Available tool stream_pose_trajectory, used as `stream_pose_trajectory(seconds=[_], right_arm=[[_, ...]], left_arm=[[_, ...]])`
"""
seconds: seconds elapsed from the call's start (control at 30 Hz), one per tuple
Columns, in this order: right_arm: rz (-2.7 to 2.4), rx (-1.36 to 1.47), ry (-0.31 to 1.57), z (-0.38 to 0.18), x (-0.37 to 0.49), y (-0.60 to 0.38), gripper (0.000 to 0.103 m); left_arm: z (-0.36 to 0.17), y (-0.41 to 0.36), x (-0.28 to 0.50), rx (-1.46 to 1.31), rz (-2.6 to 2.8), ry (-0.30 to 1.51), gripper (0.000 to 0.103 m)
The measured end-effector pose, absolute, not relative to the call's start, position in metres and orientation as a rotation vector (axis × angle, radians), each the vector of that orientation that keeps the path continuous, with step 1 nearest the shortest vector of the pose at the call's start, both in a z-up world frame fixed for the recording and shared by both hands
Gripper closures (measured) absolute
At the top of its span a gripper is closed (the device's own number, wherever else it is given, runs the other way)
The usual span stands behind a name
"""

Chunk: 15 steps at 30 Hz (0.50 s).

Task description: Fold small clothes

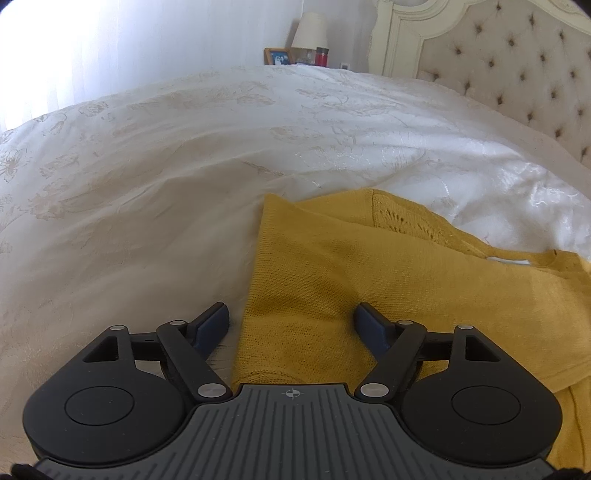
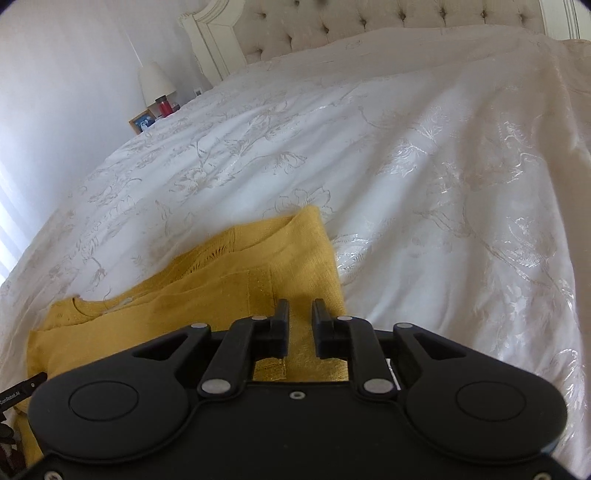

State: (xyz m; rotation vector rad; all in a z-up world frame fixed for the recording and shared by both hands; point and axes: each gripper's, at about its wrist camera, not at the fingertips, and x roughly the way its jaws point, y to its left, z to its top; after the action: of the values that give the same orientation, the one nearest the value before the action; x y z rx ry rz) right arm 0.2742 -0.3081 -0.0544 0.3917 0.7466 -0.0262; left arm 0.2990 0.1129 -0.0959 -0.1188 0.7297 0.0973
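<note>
One mustard-yellow knitted garment [image 1: 332,280] is seen lying on the bed [image 1: 147,184], partly folded, close to the bed's near edge and well away from the headboard end. A white bedspread with a pale floral pattern covers the bed.

In the left wrist view, the left claw [image 1: 291,321] is held above the garment's left folded edge. Its two blue-padded fingers [image 1: 212,325] are spread wide, one over the bedspread just beside the fabric and one over the knit; nothing is gripped between them.

In the right wrist view, the right claw [image 2: 300,314] is poised over the garment's right-hand portion, near its right edge. Its two black fingers [image 2: 282,317] stand only a narrow gap apart, and yellow fabric can be seen through that gap below them; whether any cloth is pinched cannot be told.

Beyond the far left corner of the bed, one lamp [image 1: 310,31] with a cream shade, one framed picture [image 1: 277,56] and one red jar [image 1: 322,56] are visible. One tufted beige headboard [image 1: 517,62] is seen at the head of the bed.
</note>
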Motion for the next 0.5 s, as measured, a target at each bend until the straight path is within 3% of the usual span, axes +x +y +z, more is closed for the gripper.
stream_pose_trajectory(seconds=[0.03,0.13,0.5], right_arm=[[-0.022,0.392,0.747,-0.055,0.273,-0.307,0.056],[-0.009,0.419,0.723,-0.056,0.272,-0.308,0.036],[0.007,0.365,0.564,-0.033,0.242,-0.3,0.029]], left_arm=[[-0.093,0.114,0.298,-0.131,0.094,0.742,0.028],[-0.082,0.12,0.28,-0.19,0.088,0.751,0.029],[-0.035,0.136,0.145,-0.148,0.033,0.705,0.029]])
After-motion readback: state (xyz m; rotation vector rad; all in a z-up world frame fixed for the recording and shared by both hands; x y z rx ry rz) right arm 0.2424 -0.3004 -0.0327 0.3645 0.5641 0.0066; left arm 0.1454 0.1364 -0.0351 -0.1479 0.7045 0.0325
